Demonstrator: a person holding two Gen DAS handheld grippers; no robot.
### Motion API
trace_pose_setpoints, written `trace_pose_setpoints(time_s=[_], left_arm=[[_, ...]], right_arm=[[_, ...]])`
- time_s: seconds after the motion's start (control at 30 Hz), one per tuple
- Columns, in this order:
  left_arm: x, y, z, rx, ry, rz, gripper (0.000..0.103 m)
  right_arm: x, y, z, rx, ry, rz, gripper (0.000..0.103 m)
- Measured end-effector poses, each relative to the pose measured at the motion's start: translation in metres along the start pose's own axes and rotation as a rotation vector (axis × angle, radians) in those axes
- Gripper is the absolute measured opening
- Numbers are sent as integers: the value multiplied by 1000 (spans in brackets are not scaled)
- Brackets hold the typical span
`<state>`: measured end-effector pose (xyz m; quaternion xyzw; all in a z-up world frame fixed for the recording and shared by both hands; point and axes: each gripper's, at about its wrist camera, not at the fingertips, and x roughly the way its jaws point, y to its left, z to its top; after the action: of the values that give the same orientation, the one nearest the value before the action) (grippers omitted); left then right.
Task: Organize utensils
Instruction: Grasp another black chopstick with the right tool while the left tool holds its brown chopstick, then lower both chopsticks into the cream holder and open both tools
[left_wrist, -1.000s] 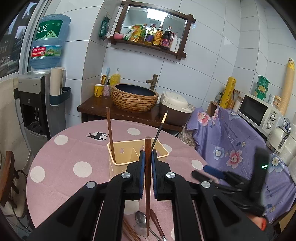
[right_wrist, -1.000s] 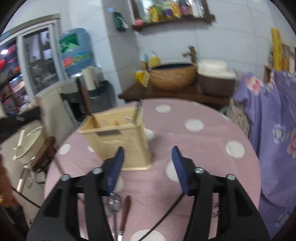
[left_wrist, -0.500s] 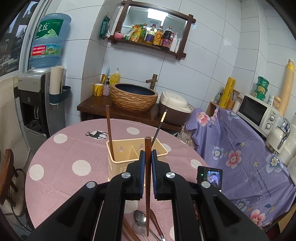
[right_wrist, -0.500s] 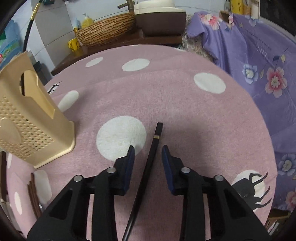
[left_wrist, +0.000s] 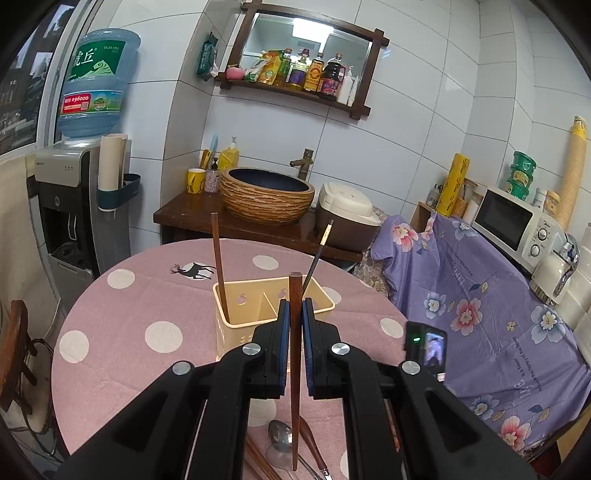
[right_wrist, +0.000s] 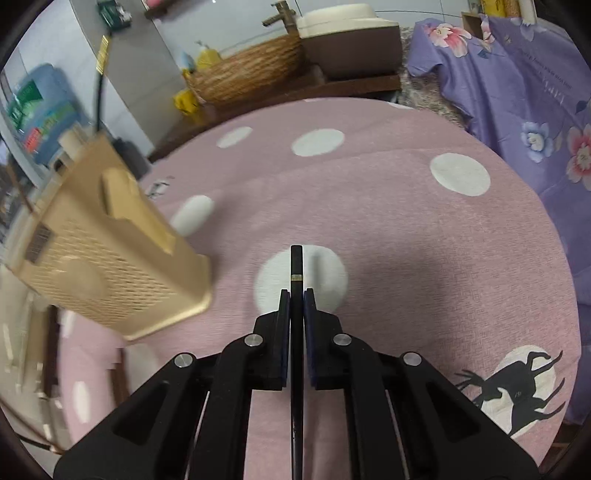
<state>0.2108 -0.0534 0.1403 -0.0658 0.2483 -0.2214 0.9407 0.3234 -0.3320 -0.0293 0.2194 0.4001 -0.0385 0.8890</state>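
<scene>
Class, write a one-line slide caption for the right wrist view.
Right gripper shut on a black chopstick above the pink polka-dot tablecloth, beside the beige utensil holder.

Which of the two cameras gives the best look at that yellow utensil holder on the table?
The left wrist view. It shows the utensil holder sharp and from above, with its open top, dividers and two chopsticks standing inside. The right wrist view shows only its perforated outer wall, blurred at the left edge, with nothing visible of the inside.
</scene>
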Motion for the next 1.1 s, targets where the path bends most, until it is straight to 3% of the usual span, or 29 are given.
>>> trace_pose_setpoints(time_s=[0.3, 0.47, 0.63, 0.87, 1.0, 1.1], left_arm=[[-9, 4, 4, 0, -27, -6, 8], [-13, 3, 8, 6, -40, -2, 8], [-15, 3, 21, 10, -47, 1, 8], [-24, 9, 68, -14, -90, 2, 8], [-35, 11, 106, -40, -167, 9, 8], [-32, 11, 128, -40, -236, 63, 8]], right_arm=[[-117, 40, 13, -199, -207, 203, 8], [-164, 59, 20, -291, -310, 228, 8], [-185, 76, 35, -329, -325, 243, 8], [-218, 108, 66, -367, -341, 296, 8], [-245, 127, 91, -372, -423, 307, 8], [-251, 144, 109, -369, -475, 296, 8]])
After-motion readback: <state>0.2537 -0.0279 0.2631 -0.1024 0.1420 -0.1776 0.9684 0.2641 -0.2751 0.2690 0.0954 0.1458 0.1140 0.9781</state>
